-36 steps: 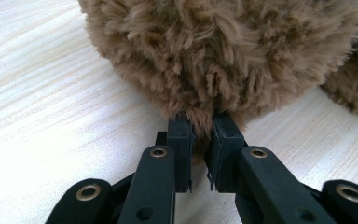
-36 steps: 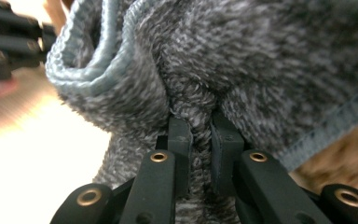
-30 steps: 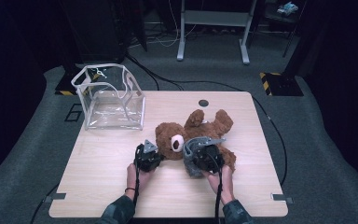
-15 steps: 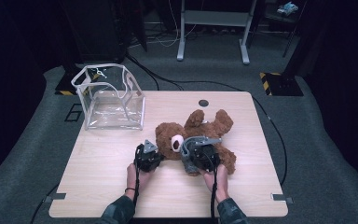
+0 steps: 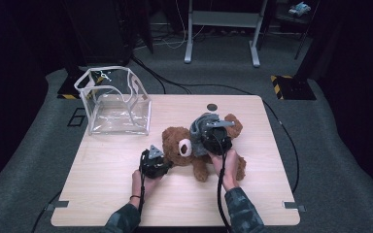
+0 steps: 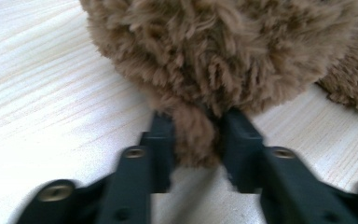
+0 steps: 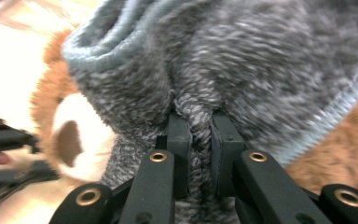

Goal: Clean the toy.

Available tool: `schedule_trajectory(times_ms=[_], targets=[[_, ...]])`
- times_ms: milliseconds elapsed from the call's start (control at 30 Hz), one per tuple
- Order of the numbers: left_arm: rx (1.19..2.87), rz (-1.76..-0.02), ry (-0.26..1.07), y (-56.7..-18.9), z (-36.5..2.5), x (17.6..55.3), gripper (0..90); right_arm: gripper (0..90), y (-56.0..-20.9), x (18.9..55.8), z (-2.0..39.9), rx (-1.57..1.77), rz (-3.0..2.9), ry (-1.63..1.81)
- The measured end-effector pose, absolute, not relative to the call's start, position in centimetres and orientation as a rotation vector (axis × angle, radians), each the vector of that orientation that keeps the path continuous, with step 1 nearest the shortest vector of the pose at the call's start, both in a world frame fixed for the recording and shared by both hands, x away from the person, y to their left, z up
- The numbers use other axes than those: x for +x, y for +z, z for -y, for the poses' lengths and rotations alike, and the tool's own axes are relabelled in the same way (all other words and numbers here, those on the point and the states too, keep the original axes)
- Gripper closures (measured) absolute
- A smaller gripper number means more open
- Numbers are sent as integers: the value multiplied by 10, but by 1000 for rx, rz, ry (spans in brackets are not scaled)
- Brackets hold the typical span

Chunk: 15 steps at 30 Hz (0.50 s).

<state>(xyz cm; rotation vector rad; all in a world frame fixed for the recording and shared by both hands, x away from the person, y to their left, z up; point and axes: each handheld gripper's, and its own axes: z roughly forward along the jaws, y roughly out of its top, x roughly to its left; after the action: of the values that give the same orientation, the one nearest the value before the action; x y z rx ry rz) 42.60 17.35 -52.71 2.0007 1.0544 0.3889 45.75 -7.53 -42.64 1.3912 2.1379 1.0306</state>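
Note:
A brown teddy bear (image 5: 177, 141) lies on the wooden table (image 5: 102, 194). A grey knit garment (image 5: 201, 128) is bunched over its body. My right gripper (image 5: 213, 130) is above the bear, and in the right gripper view its jaws (image 7: 201, 126) are shut on a fold of the garment (image 7: 242, 60) beside the bear's white snout (image 7: 74, 140). My left gripper (image 5: 162, 162) is at the bear's head. Its jaws (image 6: 196, 135) have just been opening, and a tuft of the bear's fur (image 6: 223, 51) still sits loosely between them.
A clear plastic box-shaped bag (image 5: 114, 99) stands open at the table's far left. A dark round grommet (image 5: 212, 107) is near the far edge. Cables trail from both grippers toward the near edge. Dark floor and stand legs lie beyond the table.
My right gripper has risen and moved away from the person, drawing the grey garment up along the bear. The left hand stayed where it was at the bear's head.

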Motion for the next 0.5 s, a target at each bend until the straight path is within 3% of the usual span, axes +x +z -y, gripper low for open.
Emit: schedule_trajectory(times_ms=[133, 233, 333, 500], targets=[[1951, -1067, 392, -526, -178, 424, 402, 814, -428, 467, 69, 1411, -2137, 990], [1944, -1062, 406, -526, -178, 423, 336, 814, -429, 474, 66, 1412, -2142, 964], [1953, -1071, 413, -526, -177, 423, 321, 815, -432, 481, 65, 1435, -2143, 958], [1989, -1077, 439, -527, -172, 425, 402, 816, -433, 487, 65, 1453, -2152, 955]])
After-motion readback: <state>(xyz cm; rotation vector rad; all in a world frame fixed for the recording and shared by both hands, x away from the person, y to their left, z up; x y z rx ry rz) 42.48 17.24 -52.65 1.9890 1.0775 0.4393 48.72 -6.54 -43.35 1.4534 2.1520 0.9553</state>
